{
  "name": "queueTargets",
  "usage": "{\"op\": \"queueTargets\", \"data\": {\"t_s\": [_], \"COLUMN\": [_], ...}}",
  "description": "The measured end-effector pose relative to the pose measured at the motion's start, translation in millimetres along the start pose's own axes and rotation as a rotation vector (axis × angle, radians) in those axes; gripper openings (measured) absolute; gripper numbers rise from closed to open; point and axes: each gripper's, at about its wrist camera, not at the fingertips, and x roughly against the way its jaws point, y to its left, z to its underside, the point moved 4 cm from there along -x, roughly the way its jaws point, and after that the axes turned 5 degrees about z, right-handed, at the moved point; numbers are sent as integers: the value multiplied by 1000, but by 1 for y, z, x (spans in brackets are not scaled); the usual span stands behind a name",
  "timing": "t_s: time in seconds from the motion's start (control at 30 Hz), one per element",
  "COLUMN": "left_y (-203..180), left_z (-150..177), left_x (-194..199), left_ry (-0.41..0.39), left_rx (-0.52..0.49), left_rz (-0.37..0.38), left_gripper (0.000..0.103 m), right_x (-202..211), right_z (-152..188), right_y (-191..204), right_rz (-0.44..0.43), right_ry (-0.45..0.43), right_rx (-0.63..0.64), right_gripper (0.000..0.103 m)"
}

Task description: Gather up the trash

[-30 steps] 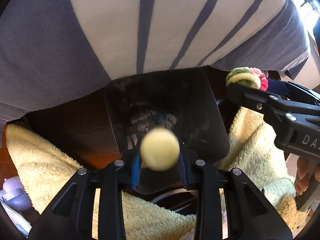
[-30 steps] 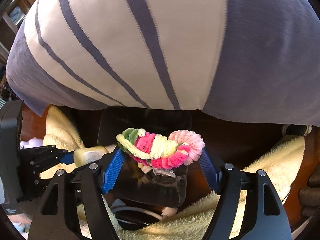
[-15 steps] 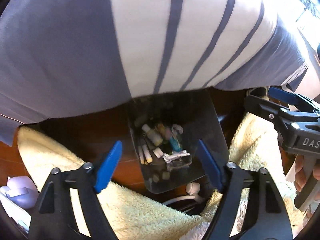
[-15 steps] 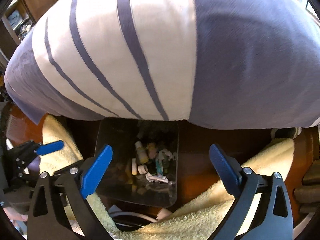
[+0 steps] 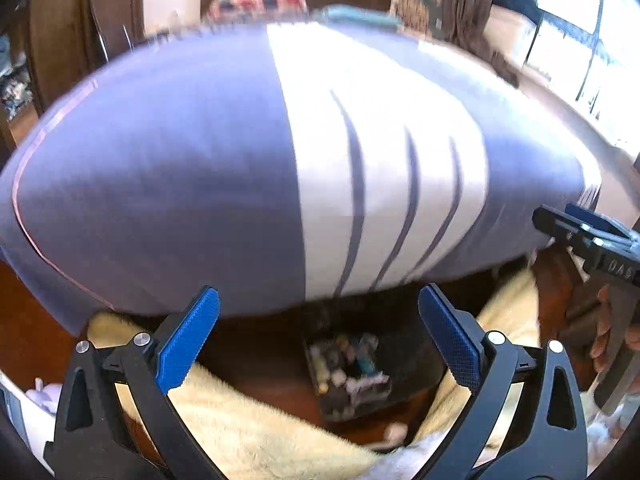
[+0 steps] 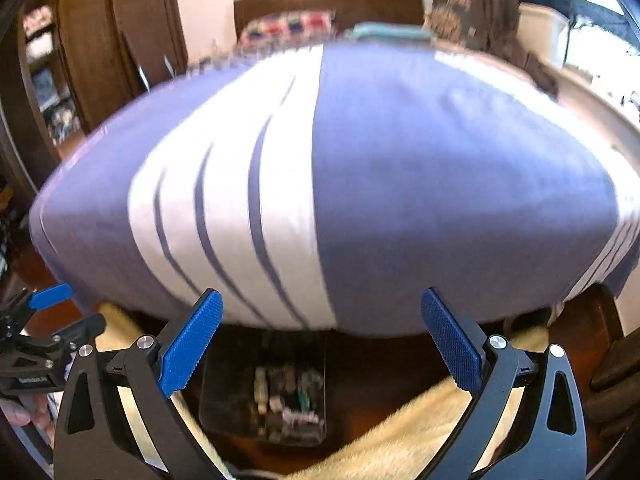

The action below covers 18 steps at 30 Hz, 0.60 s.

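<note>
Looking down past the bed, both views show the dark bin [image 5: 352, 376] on the wooden floor at the foot of the mattress, flanked by a fluffy cream blanket [image 5: 256, 432]. Small scraps of trash [image 6: 288, 400] lie heaped in its bottom; blur hides what each piece is. The left tool [image 5: 320, 344] is spread wide with nothing between its blue pads [image 5: 188, 344], and the right tool [image 6: 322, 344] is equally wide and empty.

Judging by this, both loads are in the bin and the step in hand is the search for the next piece. The purple-and-white striped bedspread [image 6: 360, 184] fills most of each view, and no loose litter shows on it, though motion blur could mask small bits. To do this well, slow the swing so the cameras settle, then scan the bedspread, the blanket folds and the floor beside the bin. A small pale thing [image 5: 394, 432] on the floor just in front of the bin may be worth checking. Keep the tools apart so they do not knock, and keep them wide until one is squarely over a piece.
</note>
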Motion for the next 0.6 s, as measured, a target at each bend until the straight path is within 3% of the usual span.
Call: {"op": "queueTargets", "data": {"t_s": [0.13, 0.37, 0.6], "left_y": [-10, -33, -45], "left_z": [-24, -55, -68], "left_x": [38, 96, 129], "left_ry": [-135, -341, -463], "left_rx": [6, -70, -92], "left_rz": [22, -46, -72], "left_gripper": [95, 95, 95], "right_x": [35, 84, 135], "right_z": [-19, -47, -58], "right_y": [-2, -9, -25], "right_rz": [29, 29, 80], "right_ry": [-108, -267, -452], "right_rx": [21, -11, -75], "right_gripper": [99, 99, 99]}}
